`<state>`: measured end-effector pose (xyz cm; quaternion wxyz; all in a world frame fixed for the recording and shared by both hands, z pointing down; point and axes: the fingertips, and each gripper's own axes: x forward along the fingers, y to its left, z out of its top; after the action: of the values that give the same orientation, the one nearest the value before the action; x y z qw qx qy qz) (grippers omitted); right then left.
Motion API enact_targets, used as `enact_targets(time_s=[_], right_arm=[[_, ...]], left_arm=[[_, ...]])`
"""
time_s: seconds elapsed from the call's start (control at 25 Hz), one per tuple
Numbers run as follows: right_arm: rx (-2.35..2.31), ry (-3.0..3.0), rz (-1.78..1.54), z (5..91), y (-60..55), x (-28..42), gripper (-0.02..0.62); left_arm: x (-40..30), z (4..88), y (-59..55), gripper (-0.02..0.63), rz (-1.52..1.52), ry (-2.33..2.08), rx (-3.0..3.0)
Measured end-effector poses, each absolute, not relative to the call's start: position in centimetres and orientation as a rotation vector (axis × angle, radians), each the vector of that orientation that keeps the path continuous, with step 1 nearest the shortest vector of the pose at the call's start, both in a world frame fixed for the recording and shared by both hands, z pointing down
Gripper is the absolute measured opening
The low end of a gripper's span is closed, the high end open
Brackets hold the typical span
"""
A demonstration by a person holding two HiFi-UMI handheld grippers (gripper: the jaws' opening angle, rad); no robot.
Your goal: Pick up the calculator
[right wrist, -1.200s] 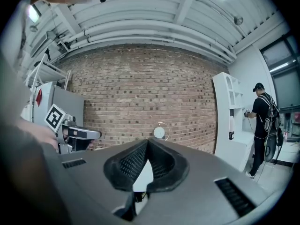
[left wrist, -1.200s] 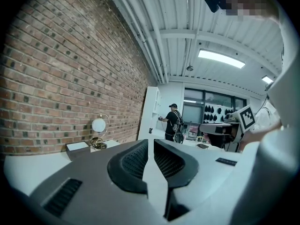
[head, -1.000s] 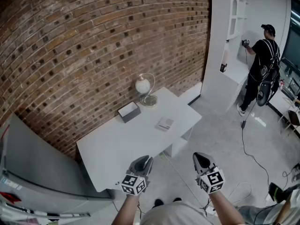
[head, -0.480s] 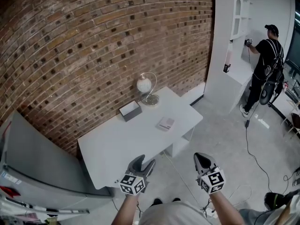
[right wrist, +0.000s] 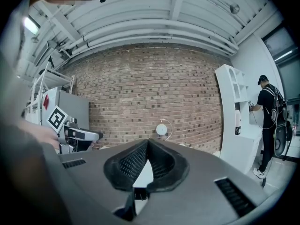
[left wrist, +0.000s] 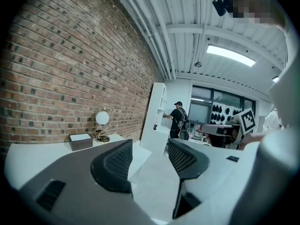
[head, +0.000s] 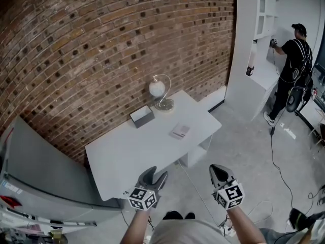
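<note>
Brickwork fills the background: a long brick wall (head: 101,44) with a tall white shelving unit (head: 249,60) at its right end, where a person in black (head: 294,70) is working, well away from the task. A white table (head: 122,161) stands against the wall.

Both tools hang off the table's near edge, over the floor. The left gripper (head: 156,174) has its jaws apart and opening wider. Its own view shows only table and floor in the gap, so it holds nothing. The right gripper (head: 218,171) has its jaws drawn together at the tips, with nothing caught between them.

At the table's back edge stand a globe lamp on a curled metal stand (head: 158,89) and, just beside it, a dark box with a pale lid (head: 141,116). The smallest thing is a flat pale slab, taken to be the calculator (head: 180,131). It lies alone on the right part of the tabletop, well apart from lamp and box and not yet near either gripper.

This looks like the approach, with the pickup not yet begun. The widening left jaws suggest that hand is meant to do the grasp. The next move calls for a reach forward over the table and down to the calculator. Because it lies so flat, the jaws would have to straddle its edges low against the surface before closing.
</note>
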<state>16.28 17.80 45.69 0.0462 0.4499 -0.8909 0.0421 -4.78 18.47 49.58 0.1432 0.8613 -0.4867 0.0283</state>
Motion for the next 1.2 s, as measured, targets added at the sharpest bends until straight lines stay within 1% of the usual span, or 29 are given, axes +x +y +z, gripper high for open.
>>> enact_targets(time_s=[0.48,1.2], right_arm=[[1.354,-2.703,0.194,47.9,13.6,17.0,0.011],[1.438,-2.526,0.27,51.5,-1.5,14.6,0.011]], left_arm=[[-3.6,51.7,14.4,0.245,0.119,-1.372,2.451],[-5.1,57.5,-2.5,0.249,0.221,-1.167,2.446]])
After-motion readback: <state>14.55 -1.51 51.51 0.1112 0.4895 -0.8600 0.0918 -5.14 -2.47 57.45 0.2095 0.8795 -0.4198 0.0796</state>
